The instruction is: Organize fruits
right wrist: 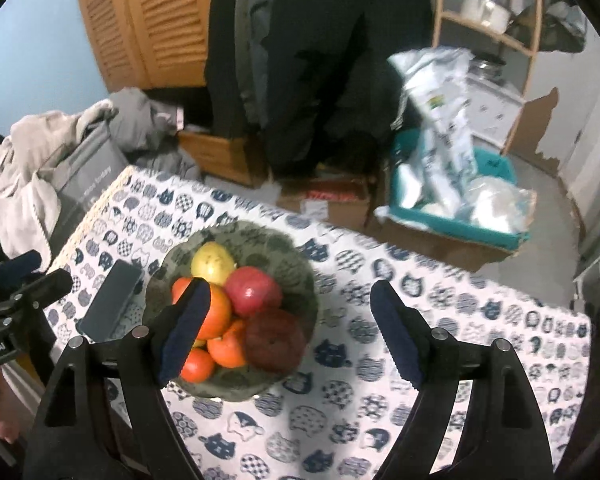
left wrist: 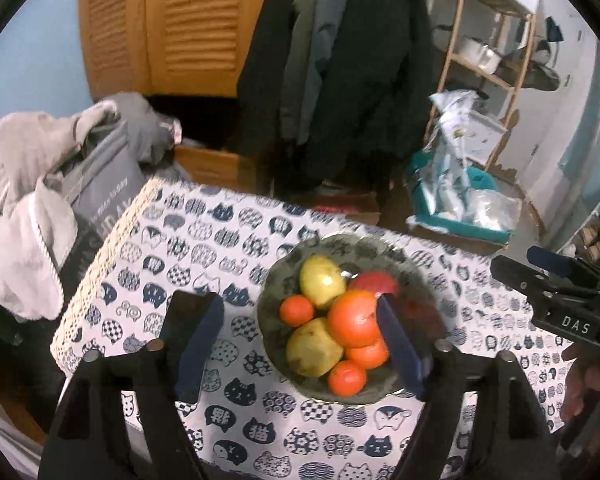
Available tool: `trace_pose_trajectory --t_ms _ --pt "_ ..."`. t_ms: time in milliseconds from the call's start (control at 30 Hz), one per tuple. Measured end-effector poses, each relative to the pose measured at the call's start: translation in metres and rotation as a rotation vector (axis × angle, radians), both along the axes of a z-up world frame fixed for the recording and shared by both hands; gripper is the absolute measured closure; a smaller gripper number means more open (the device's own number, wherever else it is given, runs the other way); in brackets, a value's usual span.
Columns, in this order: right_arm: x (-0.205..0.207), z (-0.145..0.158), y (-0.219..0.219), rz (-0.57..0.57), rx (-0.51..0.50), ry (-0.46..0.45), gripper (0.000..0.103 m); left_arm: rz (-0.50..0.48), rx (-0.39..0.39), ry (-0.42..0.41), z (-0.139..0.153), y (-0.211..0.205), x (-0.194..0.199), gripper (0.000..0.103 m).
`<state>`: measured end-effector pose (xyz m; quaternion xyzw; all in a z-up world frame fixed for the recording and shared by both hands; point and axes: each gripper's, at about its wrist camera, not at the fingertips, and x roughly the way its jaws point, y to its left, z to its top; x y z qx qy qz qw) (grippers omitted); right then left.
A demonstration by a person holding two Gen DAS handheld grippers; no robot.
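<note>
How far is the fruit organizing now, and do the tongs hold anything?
Done: all the fruit in view sits piled in the green bowl on the cat-print tablecloth, including oranges, yellow pears and a red apple. In hand: nothing; the left tongs and right tongs both stand open and empty above the table. Left: no loose fruit shows, so little seems to remain.

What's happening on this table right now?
A person holds a gripper in each hand above a table covered in a cat-print cloth. All the fruit sits piled in a green bowl: oranges, yellow-green pears and red apples. The left gripper and right gripper both hover with jaws open, holding nothing.
</note>
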<state>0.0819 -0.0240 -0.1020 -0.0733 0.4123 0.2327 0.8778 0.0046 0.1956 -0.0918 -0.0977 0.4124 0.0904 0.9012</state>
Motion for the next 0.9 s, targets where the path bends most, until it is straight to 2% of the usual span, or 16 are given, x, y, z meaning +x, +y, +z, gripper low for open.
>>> trace_pose_trajectory --t_ms 200,233,400,633,733,900 --pt "-0.02 0.034 -0.036 -0.036 0.034 -0.069 0.02 -0.037 0.02 -0.066 0.028 -0.02 -0.01 0.019" --pt "-0.023 0.038 -0.04 -0.04 0.037 -0.079 0.02 -0.04 0.031 -0.077 0.032 -0.023 -0.012 0.016" --pt "-0.04 0.063 -0.06 -0.059 0.052 -0.144 0.02 -0.056 0.087 -0.128 0.05 -0.038 -0.022 0.015" --pt "-0.062 0.092 -0.076 -0.065 0.076 -0.225 0.02 -0.072 0.124 -0.2 0.075 -0.054 -0.035 0.001" --pt "-0.07 0.099 -0.081 -0.068 0.073 -0.266 0.02 -0.072 0.154 -0.245 0.089 -0.062 -0.041 0.001" --pt "-0.078 0.107 -0.095 -0.088 0.075 -0.322 0.02 -0.077 0.159 -0.291 0.106 -0.07 -0.045 0.001"
